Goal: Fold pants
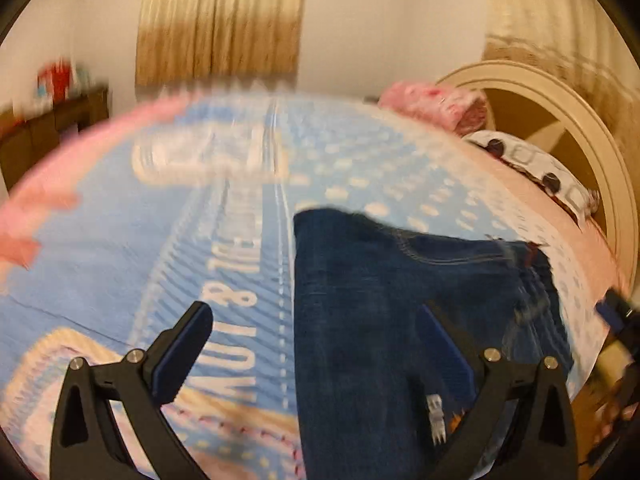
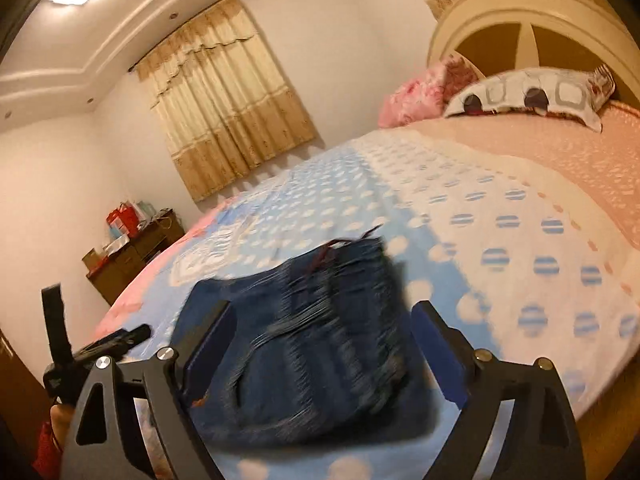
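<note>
Currently, the left gripper [image 1: 316,340] is seen spread wide with nothing held, poised over the bedspread [image 1: 120,264] at the jeans' left edge. The jeans [image 1: 400,300], apparently already folded over, lie on the bed. Further right, the right gripper [image 2: 324,336] is likewise open above them. A careless pinch of one layer could undo the fold.

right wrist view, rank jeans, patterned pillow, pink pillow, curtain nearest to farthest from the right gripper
1. jeans, between the open right gripper fingers
2. patterned pillow, upper right
3. pink pillow, just left of it, nearly tied
4. curtain, far wall
</note>
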`<state>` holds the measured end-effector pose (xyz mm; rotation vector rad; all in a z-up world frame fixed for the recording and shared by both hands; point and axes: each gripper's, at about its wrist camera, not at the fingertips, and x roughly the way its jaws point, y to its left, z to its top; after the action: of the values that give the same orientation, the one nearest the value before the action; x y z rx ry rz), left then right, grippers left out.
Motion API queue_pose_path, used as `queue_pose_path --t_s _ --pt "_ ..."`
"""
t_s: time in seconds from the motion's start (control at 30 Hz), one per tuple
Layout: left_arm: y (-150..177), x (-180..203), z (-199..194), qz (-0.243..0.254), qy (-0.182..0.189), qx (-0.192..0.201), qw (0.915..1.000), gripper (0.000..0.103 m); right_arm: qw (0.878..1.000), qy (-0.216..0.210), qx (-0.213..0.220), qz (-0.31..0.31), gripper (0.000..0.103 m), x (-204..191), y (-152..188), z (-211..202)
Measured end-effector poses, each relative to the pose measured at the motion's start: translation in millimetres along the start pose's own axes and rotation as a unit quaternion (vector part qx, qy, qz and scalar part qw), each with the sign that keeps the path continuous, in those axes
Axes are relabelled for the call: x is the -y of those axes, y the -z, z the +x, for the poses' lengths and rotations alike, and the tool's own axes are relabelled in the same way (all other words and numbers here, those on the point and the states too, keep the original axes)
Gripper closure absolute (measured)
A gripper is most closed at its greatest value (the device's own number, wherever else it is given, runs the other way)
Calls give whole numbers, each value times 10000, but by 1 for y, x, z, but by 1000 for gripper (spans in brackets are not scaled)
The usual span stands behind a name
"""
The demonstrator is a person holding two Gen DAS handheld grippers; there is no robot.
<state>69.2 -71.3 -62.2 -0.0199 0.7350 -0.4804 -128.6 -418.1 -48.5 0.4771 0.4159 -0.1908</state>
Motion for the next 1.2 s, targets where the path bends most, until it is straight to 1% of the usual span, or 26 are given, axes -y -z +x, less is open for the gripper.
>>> queue_pose_path --t_s 0.1,0.17,0.2,0.23,0.27,0.3,0.33,0.4,0.43,0.5,0.53,0.57,0.6,0.63,0.67,0.7,0.73,0.77,0.8,0.83,0.87,0.93,1.03,1.1,1.2 --pt "-4 -7 32 -390 365 -492 9974 0 9991 73 -384 171 13 26 -3 36" --pt "-1 -7 46 -527 487 -709 9949 0 9986 153 -491 108 13 35 2 53" --pt "3 -4 52 -541 493 -781 9943 0 9984 138 -541 89 13 36 5 59" --pt "6 0 50 -446 431 -691 9957 0 9981 76 -597 113 13 38 10 65" --pt "7 5 49 -322 393 -641 9966 0 9987 105 -500 45 13 36 15 66" --pt "9 11 51 -172 377 -693 9967 0 9990 124 -420 -97 13 32 18 66" --pt "9 13 52 -90 340 -715 9968 0 9985 98 -489 -226 13 27 21 68" --pt "11 16 50 -21 462 -783 9959 0 9959 -168 -777 -433 13 13 27 71" --pt "11 18 51 31 518 -823 9952 0 9930 -268 -951 -645 13 1 32 71" --pt "13 24 50 230 591 -928 9937 0 9875 -352 -1118 -1050 13 -16 38 70" --pt "14 25 50 269 653 -950 9930 1 9850 -339 -1194 -1199 14 -22 38 69" --pt "14 25 49 274 713 -970 9923 1 9838 -299 -1278 -1222 18 -22 34 74" --pt "14 25 50 254 791 -988 9916 2 9839 -273 -1333 -1158 23 -19 32 76" --pt "13 25 50 269 825 -990 9913 7 9846 -277 -1367 -1059 26 -15 29 79" --pt "12 26 49 310 825 -975 9913 11 9853 -293 -1366 -984 33 -11 27 80" --pt "11 27 47 345 776 -934 9920 22 9856 -269 -1369 -960 41 -9 27 79" --pt "10 27 46 332 739 -912 9925 34 9854 -250 -1378 -968 44 -8 27 78" --pt "9 24 43 281 715 -880 9932 44 9848 -211 -1401 -1006 52 -10 25 74" --pt "7 21 40 212 613 -829 9944 66 9839 -171 -1431 -1061 61 -14 23 73" --pt "4 18 38 167 629 -784 9948 80 9831 -139 -1432 -1134 64 -22 21 70" --pt "1 16 35 147 718 -746 9945 84 9825 -149 -1403 -1217 69 -30 21 63" --pt "-2 14 32 119 811 -709 9941 87 9818 -233 -1319 -1345 71 -45 14 55" --pt "-2 12 28 104 874 -595 9943 88 9817 -462 -1198 -1409 73 -66 0 44" --pt "-6 7 23 -68 1064 -538 9928 89 9813 -668 -1121 -1417 73 -78 -11 38" --pt "-18 1 12 -162 1200 -356 9920 89 9757 -847 -1072 -1711 73 -111 -19 35"
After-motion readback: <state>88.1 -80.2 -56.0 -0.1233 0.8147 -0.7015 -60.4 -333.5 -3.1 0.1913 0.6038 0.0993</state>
